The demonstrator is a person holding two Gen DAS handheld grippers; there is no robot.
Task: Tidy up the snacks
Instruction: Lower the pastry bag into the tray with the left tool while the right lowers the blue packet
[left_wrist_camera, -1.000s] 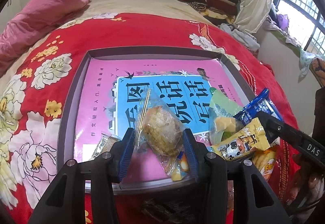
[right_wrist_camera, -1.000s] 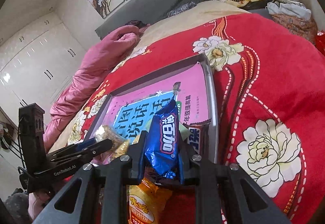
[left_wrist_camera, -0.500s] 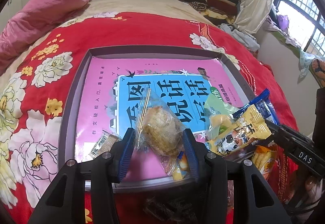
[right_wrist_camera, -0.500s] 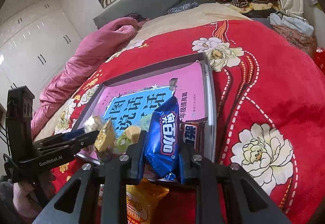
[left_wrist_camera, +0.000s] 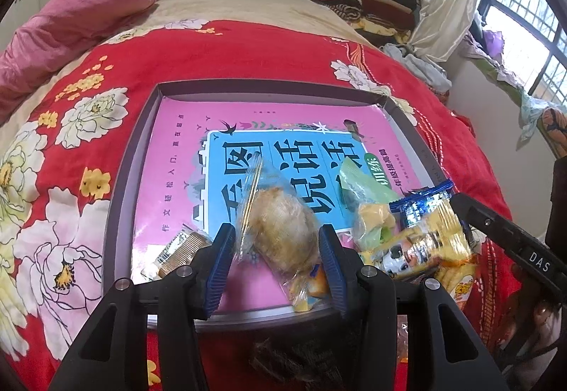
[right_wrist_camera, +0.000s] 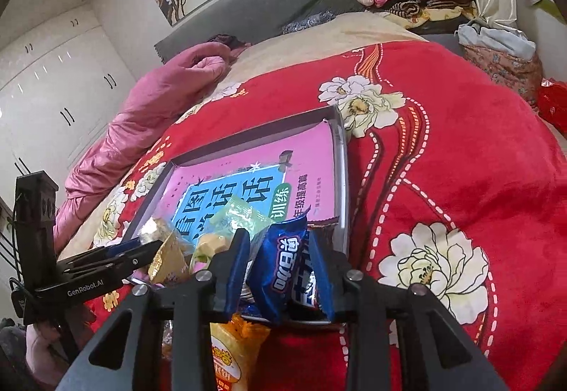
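Red floral bedspread [left_wrist_camera: 198,51] carries a shallow grey tray [left_wrist_camera: 122,185] lined with a pink-and-blue book cover [left_wrist_camera: 184,157]. At the tray's near left lies a small tan wafer packet [left_wrist_camera: 180,247]. Beside it, the left gripper [left_wrist_camera: 278,256] has its fingers spread on either side of a clear-wrapped round pastry [left_wrist_camera: 283,231]; whether the pads touch the film I cannot tell. Rightward sit a pale green sachet [left_wrist_camera: 358,178] and a yellow cartoon packet [left_wrist_camera: 421,245]. At the tray's near right corner the right gripper [right_wrist_camera: 280,270] has its fingers closed on a blue biscuit packet [right_wrist_camera: 280,263], standing on end.

The pastry looks light, soft and crushable, its film slippery; I would take it gently across the middle, or by the crimped end. The blue packet seems light and crinkly, its biscuits breakable.

Only the right wrist view shows an orange-and-yellow bag [right_wrist_camera: 234,352] under the fingers and a dark packet [right_wrist_camera: 306,281] behind the blue one; only the left shows the wafer packet.
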